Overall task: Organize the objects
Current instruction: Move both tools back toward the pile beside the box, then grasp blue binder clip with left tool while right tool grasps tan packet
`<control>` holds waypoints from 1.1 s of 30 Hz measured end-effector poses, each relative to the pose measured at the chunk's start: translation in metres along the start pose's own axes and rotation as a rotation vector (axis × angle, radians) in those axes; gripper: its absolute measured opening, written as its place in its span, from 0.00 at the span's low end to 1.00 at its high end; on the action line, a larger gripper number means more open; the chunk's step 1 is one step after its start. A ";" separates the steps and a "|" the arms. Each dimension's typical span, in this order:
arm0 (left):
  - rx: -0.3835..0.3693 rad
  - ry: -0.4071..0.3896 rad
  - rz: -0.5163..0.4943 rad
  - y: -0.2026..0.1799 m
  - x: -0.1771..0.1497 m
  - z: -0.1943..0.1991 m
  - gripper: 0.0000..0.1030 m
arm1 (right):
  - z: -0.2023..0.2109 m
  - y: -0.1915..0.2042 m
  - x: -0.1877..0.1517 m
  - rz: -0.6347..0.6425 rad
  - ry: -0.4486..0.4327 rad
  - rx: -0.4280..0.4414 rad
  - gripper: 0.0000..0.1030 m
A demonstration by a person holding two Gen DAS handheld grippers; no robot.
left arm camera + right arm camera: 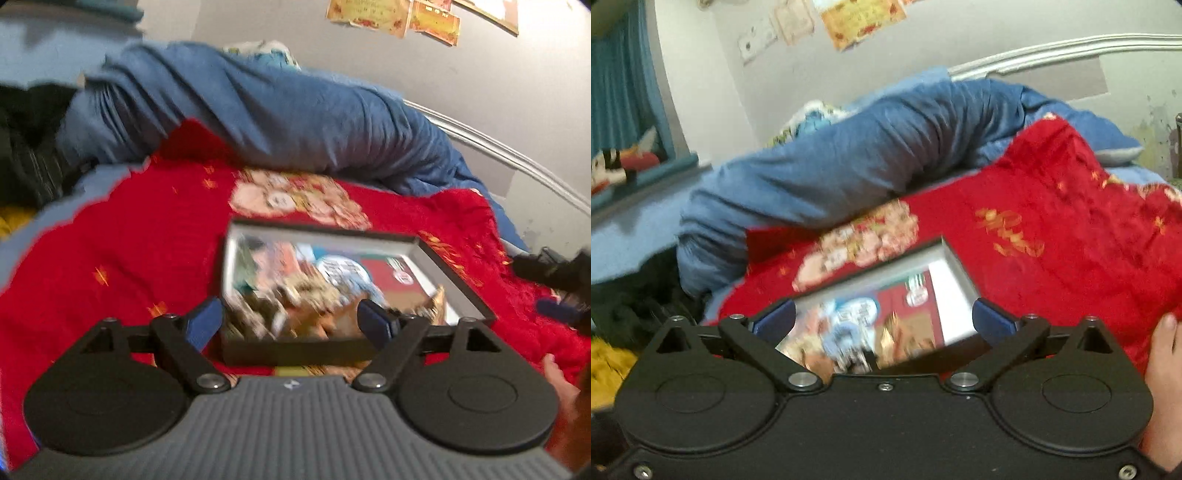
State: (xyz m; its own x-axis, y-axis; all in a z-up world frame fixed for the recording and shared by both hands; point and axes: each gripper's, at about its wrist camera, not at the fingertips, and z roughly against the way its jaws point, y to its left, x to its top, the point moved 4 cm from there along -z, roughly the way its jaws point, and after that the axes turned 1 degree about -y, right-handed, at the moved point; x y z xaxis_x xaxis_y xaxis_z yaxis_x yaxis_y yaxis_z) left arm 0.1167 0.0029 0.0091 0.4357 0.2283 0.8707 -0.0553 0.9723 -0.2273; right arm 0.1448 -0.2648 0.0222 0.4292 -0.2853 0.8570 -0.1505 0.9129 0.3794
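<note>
Grey wall (332,66) rises behind a bed (635,229), with yellow and red paper cards (391,14) stuck high up on it and a pale moulded rail (517,158) curving along the far side. Over the bed lies a red blanket (140,251) with gold marks and a printed patch of pale figures, and a rumpled blue quilt (258,110) is heaped along its far edge.

On the red blanket sits a shallow dark box (295,352) with pale inner walls, open at the top, packed with colourful printed packets that are too blurred to tell apart. It lies flat, just ahead of both claws.

In the left wrist view the left claw (291,321) stands wide, its blue pads on either side of the box's near edge without pressing on it. The right claw (561,291) shows at the right edge of that view, beside the box.

In the right wrist view the right claw (882,321) is spread wide too, with the box's near corner between its blue pads and nothing gripped. A bare hand (1161,376) shows at the right edge, holding the handle.
</note>
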 end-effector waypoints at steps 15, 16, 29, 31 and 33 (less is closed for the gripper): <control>0.034 0.179 -0.088 -0.027 -0.056 -0.049 0.79 | -0.047 -0.019 -0.060 -0.059 0.154 -0.034 0.87; 0.031 0.187 -0.095 -0.028 -0.057 -0.050 0.77 | -0.050 -0.020 -0.061 -0.057 0.165 -0.051 0.83; 0.044 0.181 -0.138 -0.031 -0.059 -0.050 0.48 | -0.063 -0.018 -0.071 -0.029 0.221 -0.104 0.62; 0.043 0.185 -0.141 -0.031 -0.058 -0.051 0.48 | -0.063 -0.018 -0.072 -0.023 0.222 -0.115 0.59; 0.044 0.187 -0.146 -0.031 -0.058 -0.052 0.48 | -0.062 -0.017 -0.072 -0.023 0.225 -0.125 0.56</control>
State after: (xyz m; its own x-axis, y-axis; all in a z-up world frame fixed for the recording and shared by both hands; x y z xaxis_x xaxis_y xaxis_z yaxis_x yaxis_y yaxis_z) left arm 0.1394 -0.0435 -0.0570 0.6009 0.0759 0.7957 -0.0168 0.9965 -0.0824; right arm 0.1721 -0.2415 -0.0677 0.6206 -0.2475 0.7441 -0.0326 0.9399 0.3399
